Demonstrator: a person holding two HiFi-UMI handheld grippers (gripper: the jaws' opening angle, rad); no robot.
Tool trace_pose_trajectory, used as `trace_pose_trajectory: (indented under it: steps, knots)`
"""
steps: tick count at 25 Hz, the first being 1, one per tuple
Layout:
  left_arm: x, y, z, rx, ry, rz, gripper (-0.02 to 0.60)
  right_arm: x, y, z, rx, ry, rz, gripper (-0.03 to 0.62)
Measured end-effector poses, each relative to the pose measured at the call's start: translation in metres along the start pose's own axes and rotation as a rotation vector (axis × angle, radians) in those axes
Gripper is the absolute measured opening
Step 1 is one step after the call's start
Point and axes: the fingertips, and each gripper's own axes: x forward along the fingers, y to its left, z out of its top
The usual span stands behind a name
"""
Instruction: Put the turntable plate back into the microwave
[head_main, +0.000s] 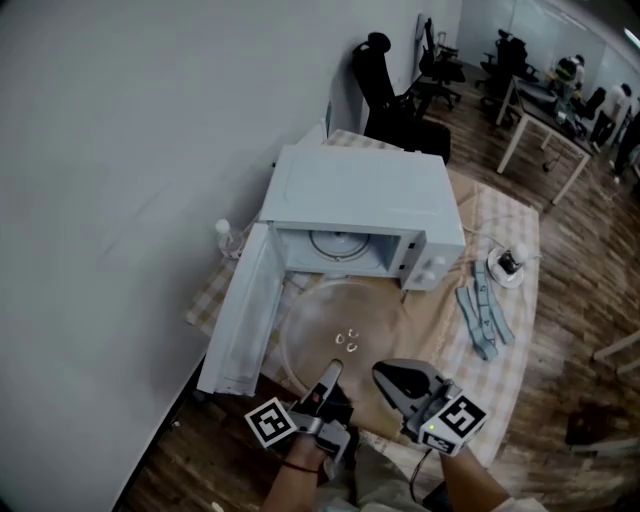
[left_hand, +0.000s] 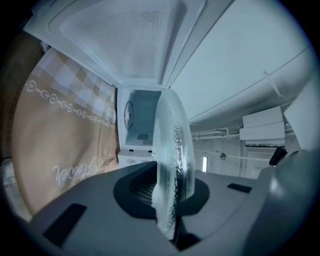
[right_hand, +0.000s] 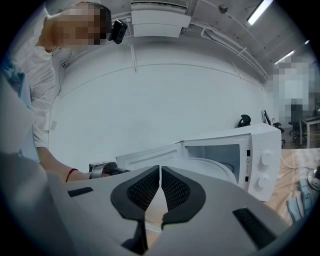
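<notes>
The clear glass turntable plate (head_main: 340, 325) is held about level over the table, just in front of the open white microwave (head_main: 360, 190). My left gripper (head_main: 330, 372) is shut on its near rim; in the left gripper view the plate (left_hand: 172, 160) stands edge-on between the pads, pointing at the cavity (left_hand: 142, 125). My right gripper (head_main: 392, 378) sits beside the plate's near right edge with its jaws shut and nothing between the pads (right_hand: 172, 190). The roller ring (head_main: 335, 243) lies inside the cavity. From the right gripper view the plate (right_hand: 210, 170) shows beyond the jaws.
The microwave door (head_main: 240, 310) swings open to the left. A beige checked tablecloth (head_main: 500, 225) covers the table. A blue-grey strap (head_main: 482, 318) and a small white dish (head_main: 507, 265) lie to the right. A clear bottle (head_main: 228, 238) stands by the wall. Office chairs (head_main: 385, 90) stand behind.
</notes>
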Motion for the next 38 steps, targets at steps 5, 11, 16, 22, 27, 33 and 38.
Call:
trace_pose_trajectory:
  steps: [5, 11, 16, 22, 27, 33, 38]
  knots:
    - [0.017, 0.018, 0.013, -0.003, -0.023, 0.003, 0.017, 0.015, -0.023, -0.007, -0.022, 0.002, 0.017, 0.034]
    - [0.038, 0.029, 0.019, -0.007, -0.034, -0.007, 0.017, 0.022, -0.047, -0.01, -0.003, -0.005, 0.039, 0.035]
    - [0.048, 0.039, 0.025, -0.003, -0.052, -0.009, 0.017, 0.029, -0.061, -0.013, -0.006, -0.002, 0.069, 0.034]
    - [0.063, 0.049, 0.037, 0.009, -0.047, -0.014, 0.017, 0.041, -0.075, -0.016, -0.01, -0.024, 0.08, 0.034]
    - [0.079, 0.06, 0.054, 0.015, -0.028, -0.025, 0.017, 0.058, -0.092, -0.018, -0.01, -0.045, 0.066, 0.035]
    - [0.095, 0.081, 0.076, 0.013, -0.023, -0.026, 0.017, 0.079, -0.113, -0.031, -0.04, -0.036, 0.036, 0.035]
    - [0.101, 0.092, 0.091, 0.023, -0.038, 0.0, 0.017, 0.095, -0.125, -0.038, -0.044, -0.046, 0.029, 0.034]
